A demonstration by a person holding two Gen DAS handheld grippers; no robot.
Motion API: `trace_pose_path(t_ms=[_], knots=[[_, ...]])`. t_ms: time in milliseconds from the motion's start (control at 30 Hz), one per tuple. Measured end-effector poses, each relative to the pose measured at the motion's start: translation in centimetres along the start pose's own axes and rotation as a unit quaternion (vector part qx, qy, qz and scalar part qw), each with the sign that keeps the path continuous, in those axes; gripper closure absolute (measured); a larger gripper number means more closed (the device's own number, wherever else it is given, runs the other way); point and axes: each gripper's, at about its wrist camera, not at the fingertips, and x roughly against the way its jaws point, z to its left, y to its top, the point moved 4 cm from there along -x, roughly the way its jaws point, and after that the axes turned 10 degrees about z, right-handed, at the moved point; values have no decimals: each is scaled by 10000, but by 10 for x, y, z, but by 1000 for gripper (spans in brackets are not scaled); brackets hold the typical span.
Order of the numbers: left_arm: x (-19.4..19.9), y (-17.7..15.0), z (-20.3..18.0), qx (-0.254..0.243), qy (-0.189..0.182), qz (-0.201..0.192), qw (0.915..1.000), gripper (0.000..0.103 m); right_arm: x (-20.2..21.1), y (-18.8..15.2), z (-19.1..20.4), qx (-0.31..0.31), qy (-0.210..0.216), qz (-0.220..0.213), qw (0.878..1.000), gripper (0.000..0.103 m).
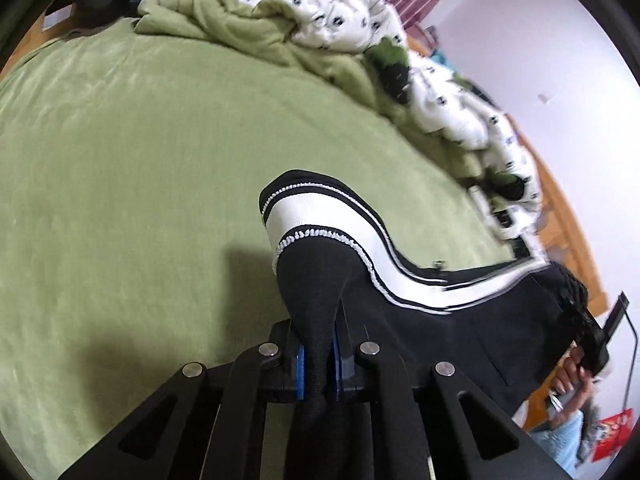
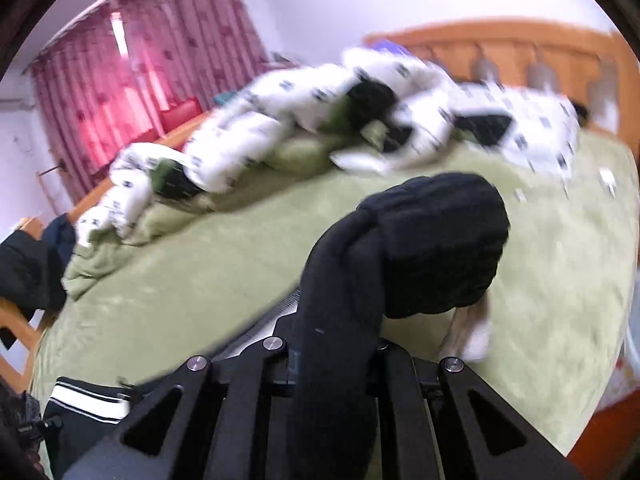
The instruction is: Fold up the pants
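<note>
Black pants (image 1: 472,332) with a white side stripe edged in white stitching hang lifted over a green bedspread (image 1: 120,184). My left gripper (image 1: 319,368) is shut on a fold of the black cloth, its blue pads pressed against it. Across the stretch of fabric, at the far right of the left wrist view, the right gripper (image 1: 596,344) and a person's hand hold the other end. In the right wrist view my right gripper (image 2: 336,360) is shut on a bunched black part of the pants (image 2: 432,240). The striped part (image 2: 86,400) shows at lower left.
A crumpled white patterned quilt (image 2: 248,136) and green blanket (image 1: 240,32) lie along the far side of the bed. A wooden headboard (image 2: 512,52) stands behind, pink curtains (image 2: 132,72) at left. A dark garment (image 2: 28,272) drapes over a chair by the bed.
</note>
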Motion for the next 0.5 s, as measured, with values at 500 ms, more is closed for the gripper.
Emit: trace_pose_path(t_ms=[500], knots=[[43,-42,156,646,2324,179,9703,73,-23,-79,133,1191,842,349,9887,91]])
